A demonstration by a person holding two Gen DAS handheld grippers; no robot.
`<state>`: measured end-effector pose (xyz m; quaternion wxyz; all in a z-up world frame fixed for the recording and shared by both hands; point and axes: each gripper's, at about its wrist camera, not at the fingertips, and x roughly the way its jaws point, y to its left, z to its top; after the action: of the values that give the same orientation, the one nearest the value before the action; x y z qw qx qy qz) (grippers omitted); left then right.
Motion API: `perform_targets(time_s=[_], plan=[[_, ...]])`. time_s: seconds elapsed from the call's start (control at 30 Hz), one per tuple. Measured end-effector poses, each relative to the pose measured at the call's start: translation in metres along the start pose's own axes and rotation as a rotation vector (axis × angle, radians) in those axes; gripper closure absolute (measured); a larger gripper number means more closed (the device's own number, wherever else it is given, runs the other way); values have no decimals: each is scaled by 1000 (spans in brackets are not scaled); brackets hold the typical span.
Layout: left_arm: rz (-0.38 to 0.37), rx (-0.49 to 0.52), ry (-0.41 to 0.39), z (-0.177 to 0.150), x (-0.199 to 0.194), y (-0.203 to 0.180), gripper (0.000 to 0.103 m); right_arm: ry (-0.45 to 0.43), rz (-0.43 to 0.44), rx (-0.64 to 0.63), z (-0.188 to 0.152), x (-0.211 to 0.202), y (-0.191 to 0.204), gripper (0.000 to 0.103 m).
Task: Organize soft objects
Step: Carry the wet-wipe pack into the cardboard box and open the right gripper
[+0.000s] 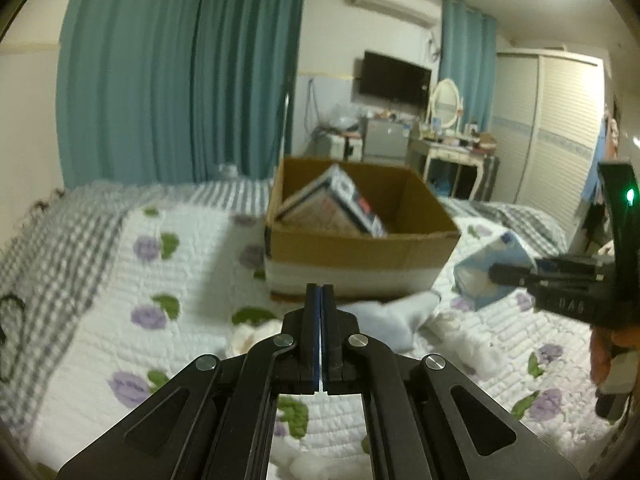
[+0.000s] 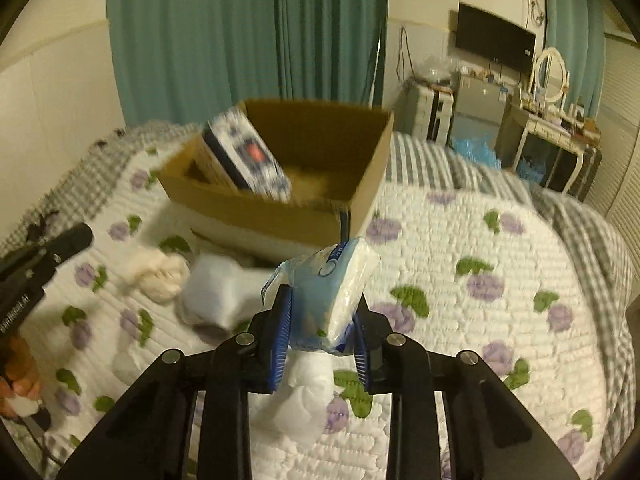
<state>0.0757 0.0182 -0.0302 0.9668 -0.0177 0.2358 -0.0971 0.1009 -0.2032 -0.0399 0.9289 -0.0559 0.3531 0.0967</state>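
Right wrist view shows the blue-padded fingers of the right gripper pinched on a soft pack of tissues, held just above the floral quilt near the cardboard box. Left gripper has its jaws fully together on nothing. Judging from this, the carry is in hand: next the pack must clear the box's near wall and be let go inside, beside the patterned package leaning there.
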Motion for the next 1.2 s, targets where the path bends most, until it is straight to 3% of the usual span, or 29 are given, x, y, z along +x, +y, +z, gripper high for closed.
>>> perform_targets(time_s=[0.2,0.4,0.5,0.53,0.57,0.6,0.63,0.9,1.03,1.2], plan=[[-34,-15,16,33,5,2,97,-115,4,-14,49,-27,8,76],[27,30,-23,59,26,5,97,-128,0,-41,107,7,15,75],[77,43,-43,66,42,9,97,-114,-9,-24,123,39,15,70],[74,37,-43,67,48,11,97,-109,-18,-12,126,52,14,57],[67,32,-39,68,54,14,97,-104,-9,-4,127,60,13,32],[66,25,-37,69,60,16,97,-106,3,7,125,67,12,20],[71,22,-35,69,66,18,97,-119,15,26,123,73,9,15],[126,7,4,68,80,18,96,-197,-23,-22,102,67,12,12],[130,-9,-67,73,48,9,96,-238,-15,-11,95,39,10,12],[60,-25,-139,81,-3,-4,96,-267,-19,4,75,-6,3,12]])
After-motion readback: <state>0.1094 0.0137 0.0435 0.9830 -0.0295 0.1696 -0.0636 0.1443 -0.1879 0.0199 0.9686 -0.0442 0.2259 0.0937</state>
